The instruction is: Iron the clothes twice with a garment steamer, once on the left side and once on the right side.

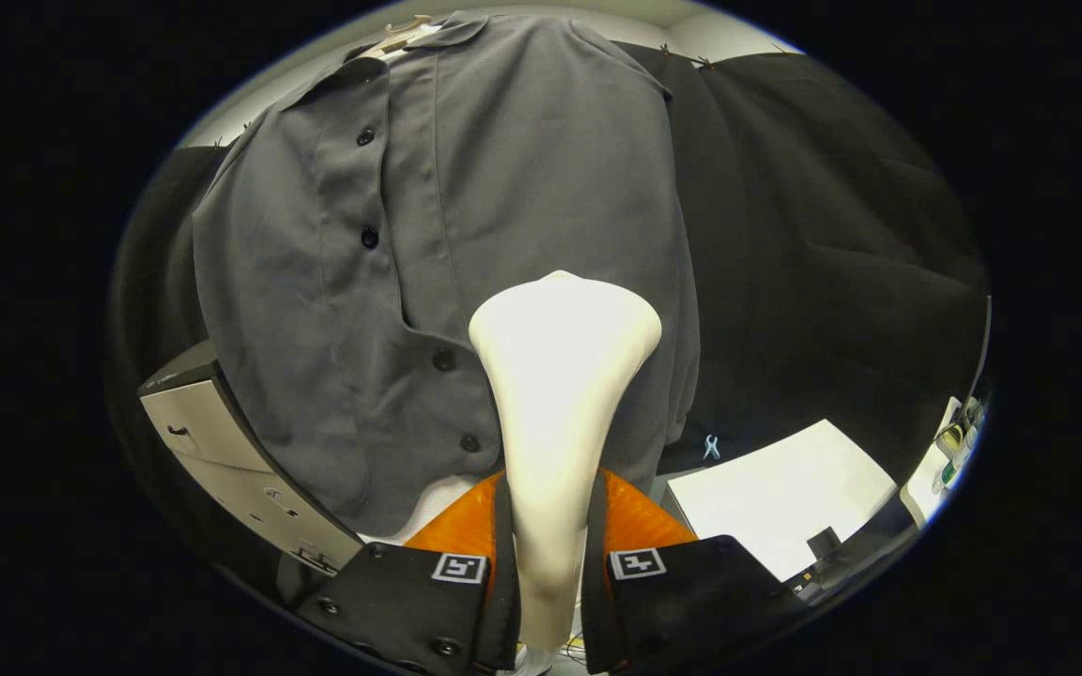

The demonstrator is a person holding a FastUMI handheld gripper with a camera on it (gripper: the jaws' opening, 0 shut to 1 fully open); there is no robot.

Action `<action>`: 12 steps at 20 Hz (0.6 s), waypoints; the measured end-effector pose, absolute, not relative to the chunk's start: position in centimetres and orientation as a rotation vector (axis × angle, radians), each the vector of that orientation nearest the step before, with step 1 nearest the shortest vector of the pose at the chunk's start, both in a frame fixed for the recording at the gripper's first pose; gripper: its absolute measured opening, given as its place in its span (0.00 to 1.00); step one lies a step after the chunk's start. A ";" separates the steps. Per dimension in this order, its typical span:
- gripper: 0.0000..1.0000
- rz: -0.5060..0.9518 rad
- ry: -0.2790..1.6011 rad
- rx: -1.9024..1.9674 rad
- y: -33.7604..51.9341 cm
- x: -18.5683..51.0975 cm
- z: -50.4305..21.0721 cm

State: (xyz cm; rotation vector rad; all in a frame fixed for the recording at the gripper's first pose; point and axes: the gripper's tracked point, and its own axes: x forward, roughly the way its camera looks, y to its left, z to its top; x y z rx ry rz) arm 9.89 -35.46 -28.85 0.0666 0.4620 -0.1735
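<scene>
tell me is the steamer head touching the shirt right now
Cannot tell. The gripper view shows the steamer, held in the claw, overlapping the grey shirt, but from behind, so any gap is hidden.

The claw [548, 563] is seen pointing forward and slightly upward, its two fingers [503, 573] set nearly parallel and drawn in close. Both fingers are pressed against the narrow handle of the garment steamer [560, 394], one on each side, so that the handle is clamped between them. A square marker is carried on each finger mount.
</scene>
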 end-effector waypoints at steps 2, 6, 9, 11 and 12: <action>0.34 -0.182 0.478 0.073 -35.7 9.4 -29.8; 0.34 -0.191 0.509 0.069 -36.0 8.5 -31.3; 0.34 -0.196 0.516 0.069 -36.0 8.5 -31.6; 0.34 -0.202 0.528 0.076 -35.9 8.1 -32.1; 0.34 -0.206 0.532 0.076 -35.9 8.1 -32.2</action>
